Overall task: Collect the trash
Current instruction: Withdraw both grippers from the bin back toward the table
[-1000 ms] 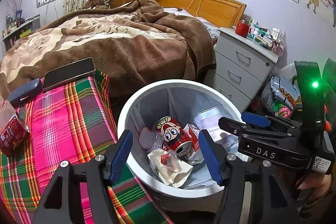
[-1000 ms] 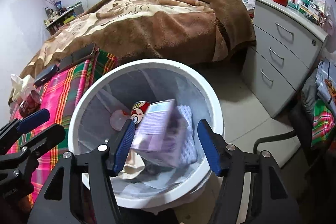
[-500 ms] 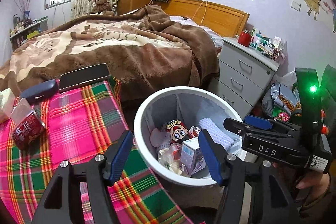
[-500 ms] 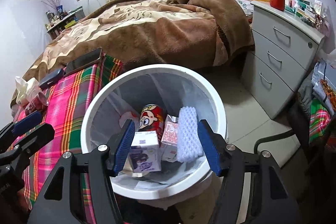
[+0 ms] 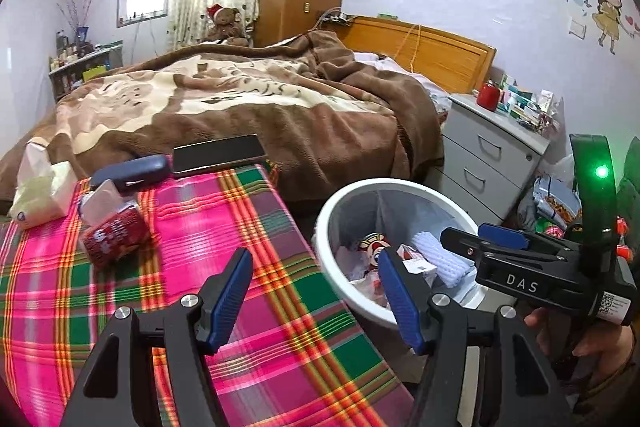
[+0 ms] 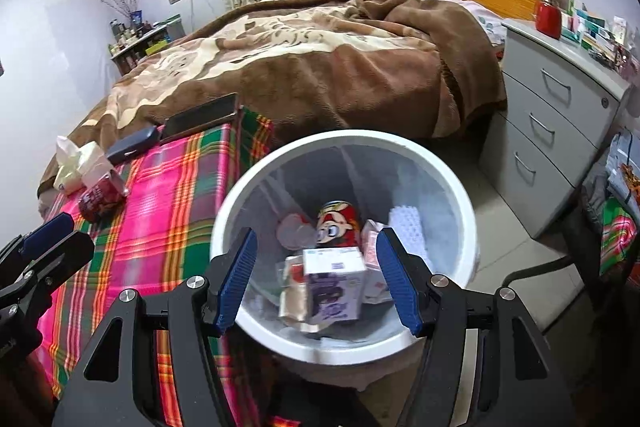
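Left wrist view reads "DAS" on the right gripper (image 5: pixel 464 235), which hangs over the bin (image 5: pixel 340 199). Inside the bin lie a cartoon-face can (image 6: pixel 338 223), a purple carton (image 6: pixel 334 283) and white mesh (image 6: pixel 406 223). On the plaid cloth (image 5: pixel 192 243) rest a red pack (image 5: pixel 114 235), tissues (image 5: pixel 38 193), a phone (image 5: pixel 218 154) and a case (image 5: pixel 130 171). Both the left gripper (image 5: pixel 316 301) and the right gape apart, empty.

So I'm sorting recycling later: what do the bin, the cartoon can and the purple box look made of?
Bin: likely plastic, with a smooth, glossy white rim and a thin translucent liner. Cartoon can: probably aluminium, cylindrical with a printed, shiny skin. Purple box: looks like printed cardboard, with flat faces and folded edges.
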Available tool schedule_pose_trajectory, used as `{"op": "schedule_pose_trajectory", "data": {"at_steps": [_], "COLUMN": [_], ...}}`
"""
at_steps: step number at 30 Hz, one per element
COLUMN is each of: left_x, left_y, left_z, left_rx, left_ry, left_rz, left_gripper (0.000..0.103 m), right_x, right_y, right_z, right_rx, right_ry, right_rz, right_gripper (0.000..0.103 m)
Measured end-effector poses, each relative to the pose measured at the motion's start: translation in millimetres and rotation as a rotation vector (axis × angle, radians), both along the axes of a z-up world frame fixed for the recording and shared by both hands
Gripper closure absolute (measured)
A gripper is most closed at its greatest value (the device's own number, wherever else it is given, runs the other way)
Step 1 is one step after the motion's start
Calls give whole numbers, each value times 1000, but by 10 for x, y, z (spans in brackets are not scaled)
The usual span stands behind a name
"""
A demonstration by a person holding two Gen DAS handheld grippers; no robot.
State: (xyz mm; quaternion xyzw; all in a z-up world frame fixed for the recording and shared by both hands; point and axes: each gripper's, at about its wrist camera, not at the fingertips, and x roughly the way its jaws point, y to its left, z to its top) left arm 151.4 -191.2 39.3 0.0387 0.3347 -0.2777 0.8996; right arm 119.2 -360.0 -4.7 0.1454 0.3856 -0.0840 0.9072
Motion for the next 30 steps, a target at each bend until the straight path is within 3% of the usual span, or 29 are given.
{"op": "schedule_pose_trajectory", "data": {"at_steps": [11, 30], "left_x": [-48, 199], "left_y": [536, 1912], "left_z": [67, 12], "left_rx": [-3, -31], "left_ry": [-38, -27], "left_rz": [96, 331], "left_gripper": [38, 38], "right_x": [63, 439], "right_y": [402, 1246], "right_z": [102, 93], "right_rx": [-3, 13], "right_ry": [-39, -38], "right_rz": [77, 242], "right_gripper": [39, 39]}}
